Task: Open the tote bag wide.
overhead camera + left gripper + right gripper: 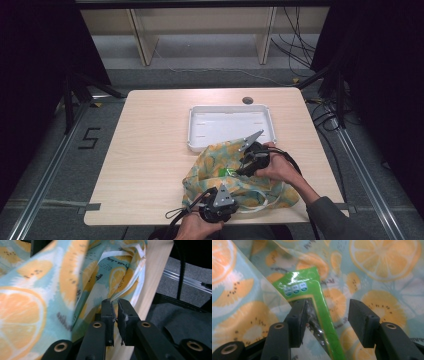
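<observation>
The pale wooden worktop [150,150] lies bare to the left. A white rectangular plastic tray [192,131] sits toward its far edge. A crumpled teal fruit-print fabric bag [220,160] spreads from the tray's near rim to the worktop's near edge. The left gripper [115,312] has fingers clenched on the bag's hem. The right gripper [328,312] has fingers released around a green glossy packet [317,292].

The fruit-print bag [240,175] drapes over the near edge of the white tray [231,125], hiding that rim. A green packet [312,297] inside the bag is cut off by the right gripper view's bottom edge; its small print is too blurred to read. Beside the packet, the bag's lettering is also unreadable.
</observation>
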The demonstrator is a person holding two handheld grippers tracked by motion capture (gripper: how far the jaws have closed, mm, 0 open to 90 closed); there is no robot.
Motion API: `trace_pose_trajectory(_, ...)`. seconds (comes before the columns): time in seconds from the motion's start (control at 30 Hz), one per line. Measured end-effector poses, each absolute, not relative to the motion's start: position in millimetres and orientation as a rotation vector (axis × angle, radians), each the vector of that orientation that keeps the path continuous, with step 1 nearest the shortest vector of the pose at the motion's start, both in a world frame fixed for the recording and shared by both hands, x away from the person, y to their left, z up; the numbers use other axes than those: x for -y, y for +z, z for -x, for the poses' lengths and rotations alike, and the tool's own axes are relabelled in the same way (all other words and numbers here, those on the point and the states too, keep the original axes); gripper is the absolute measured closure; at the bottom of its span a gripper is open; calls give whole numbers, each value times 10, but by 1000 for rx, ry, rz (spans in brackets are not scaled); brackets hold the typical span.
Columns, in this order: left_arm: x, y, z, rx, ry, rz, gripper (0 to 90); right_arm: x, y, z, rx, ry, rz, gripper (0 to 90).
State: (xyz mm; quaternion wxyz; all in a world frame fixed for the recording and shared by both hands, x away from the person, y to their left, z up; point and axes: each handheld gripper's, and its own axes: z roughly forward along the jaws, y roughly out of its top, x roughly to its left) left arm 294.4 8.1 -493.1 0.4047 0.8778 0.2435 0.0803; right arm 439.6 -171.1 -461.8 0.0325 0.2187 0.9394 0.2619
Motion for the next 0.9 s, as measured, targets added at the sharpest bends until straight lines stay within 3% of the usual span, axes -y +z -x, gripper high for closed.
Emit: trace_pose_trajectory(0.9, 151, -5050, -3088, -573, 265, -2254, 885, 1769, -4799, -4447, -2963, 762, -813, 466)
